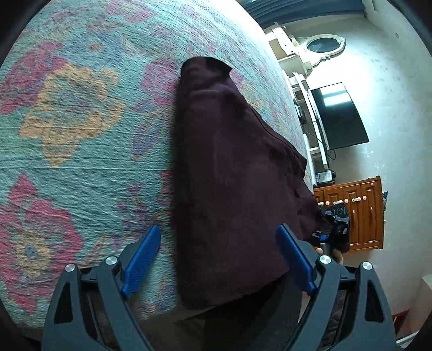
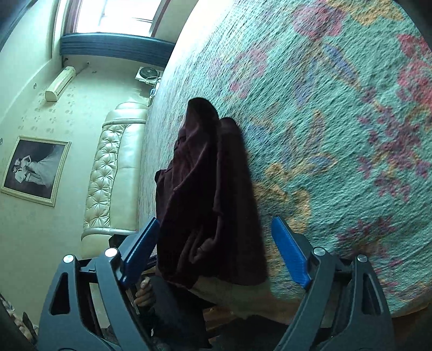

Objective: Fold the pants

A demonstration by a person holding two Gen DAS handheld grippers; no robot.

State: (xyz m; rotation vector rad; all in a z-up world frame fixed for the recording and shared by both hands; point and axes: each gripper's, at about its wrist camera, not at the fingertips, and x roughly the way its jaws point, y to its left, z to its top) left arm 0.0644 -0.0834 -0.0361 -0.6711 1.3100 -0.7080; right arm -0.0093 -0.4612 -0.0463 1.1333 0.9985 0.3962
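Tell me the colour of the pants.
Dark maroon fabric pants, seen best in the left wrist view.

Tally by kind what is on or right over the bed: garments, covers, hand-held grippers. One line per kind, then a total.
Dark maroon pants: 1, lying bunched on the bedspread
Floral bedspread: 1
Hand-held grippers: 2, the left hand-held gripper and the right hand-held gripper, both open around the near end of the pants
Total: 4

Window [image 2: 118, 13] glare, fisheye warping, perhaps slight blur
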